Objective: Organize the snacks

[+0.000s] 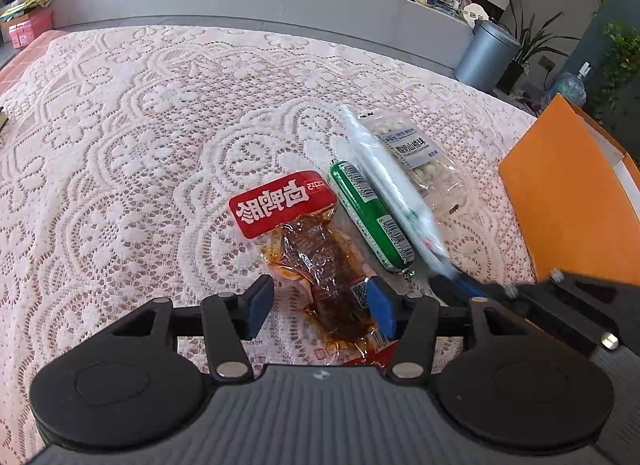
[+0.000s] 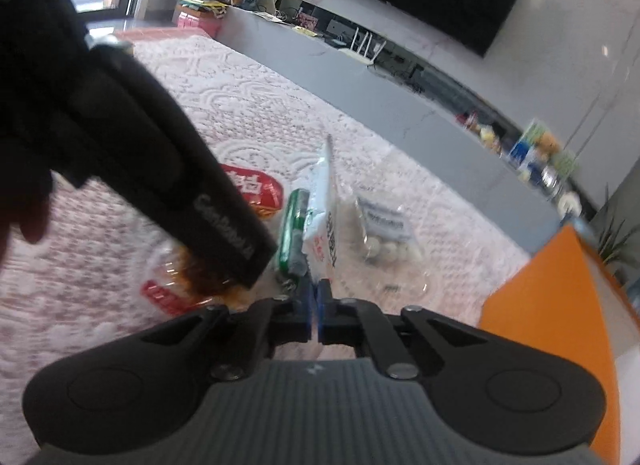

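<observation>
A red-topped pack of braised meat [image 1: 304, 241] lies on the lace cloth. My left gripper [image 1: 320, 305] is open, its blue pads either side of the pack's lower end. A green sausage [image 1: 370, 217] lies right of it, then a clear bag of white balls [image 1: 420, 157]. My right gripper [image 2: 316, 305] is shut on a white flat packet [image 2: 326, 201], held edge-up above the sausage [image 2: 294, 225]; it shows blurred in the left wrist view [image 1: 392, 185]. The red pack [image 2: 256, 189] and ball bag [image 2: 384, 233] also show in the right wrist view.
An open orange box [image 1: 568, 201] stands at the right table edge, also in the right wrist view [image 2: 552, 305]. The left gripper's black body [image 2: 160, 145] crosses the right wrist view. A grey bin [image 1: 484, 53] and plants stand beyond the table; a grey counter runs behind.
</observation>
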Demonstrator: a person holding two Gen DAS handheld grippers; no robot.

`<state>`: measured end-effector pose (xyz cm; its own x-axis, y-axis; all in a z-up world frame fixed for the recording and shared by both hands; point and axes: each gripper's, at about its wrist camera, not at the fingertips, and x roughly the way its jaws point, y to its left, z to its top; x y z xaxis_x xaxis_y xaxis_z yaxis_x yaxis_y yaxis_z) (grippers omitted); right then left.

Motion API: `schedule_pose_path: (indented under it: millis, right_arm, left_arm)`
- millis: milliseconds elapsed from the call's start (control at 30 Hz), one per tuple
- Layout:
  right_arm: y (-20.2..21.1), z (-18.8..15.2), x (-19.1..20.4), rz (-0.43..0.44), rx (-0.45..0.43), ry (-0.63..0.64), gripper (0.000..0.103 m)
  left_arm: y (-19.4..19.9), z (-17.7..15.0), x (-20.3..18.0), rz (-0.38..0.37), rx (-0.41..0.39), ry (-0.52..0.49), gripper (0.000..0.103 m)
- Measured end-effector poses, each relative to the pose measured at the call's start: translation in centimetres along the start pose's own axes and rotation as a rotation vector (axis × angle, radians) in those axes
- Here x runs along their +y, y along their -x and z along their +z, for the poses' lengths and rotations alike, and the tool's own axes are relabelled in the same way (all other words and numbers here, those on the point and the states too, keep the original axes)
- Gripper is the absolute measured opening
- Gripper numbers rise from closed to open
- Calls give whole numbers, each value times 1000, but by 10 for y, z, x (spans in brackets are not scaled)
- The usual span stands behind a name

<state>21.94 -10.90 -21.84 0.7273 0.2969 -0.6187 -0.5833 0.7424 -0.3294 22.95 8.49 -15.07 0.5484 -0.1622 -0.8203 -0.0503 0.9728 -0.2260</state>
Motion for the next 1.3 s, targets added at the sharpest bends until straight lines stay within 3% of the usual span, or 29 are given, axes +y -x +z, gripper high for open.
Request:
schedule_pose_path:
  millis: [100,133,167,467,600,800,867,933,1100,1200,1300]
  right_arm:
    - [12,-6,-11,18,29,-111,0]
    - [16,-9,-17,28,42,-166,0]
    - [20,-12,-22,42,55,-216,0]
    - [49,-40,-37,159,119,-501,0]
    - [60,-47,-27,138,108,-449,0]
    - [57,-37,-20,130,92,-363,4]
    - [53,-33,-19,124,86,-351,15]
    - [50,-27,-23,116,65,-358,33]
    - [30,-6,-26,130,44,-341,38]
    - [16,5,-25,141,37,-327,49]
    - [0,11,-23,164,66,-321,50]
  left_arm:
    - [-1,-1,-5,20,-13,-32,50]
    - [0,-2,-6,13,-20,-39,39]
    - [1,-2,-7,1,-24,-35,36]
    - [21,-3,-7,-23,-62,-32,22]
    - [34,-9,-6,-37,-40,-25,19]
    - [48,-16,9,13,-26,-26,18]
    - [50,-17,16,9,-22,-1,18]
    - [49,-17,19,2,-24,13,18]
    - [47,-16,23,-3,-48,22,18]
    - [46,-16,26,-15,-60,31,18]
    - [46,-14,24,-24,-84,23,18]
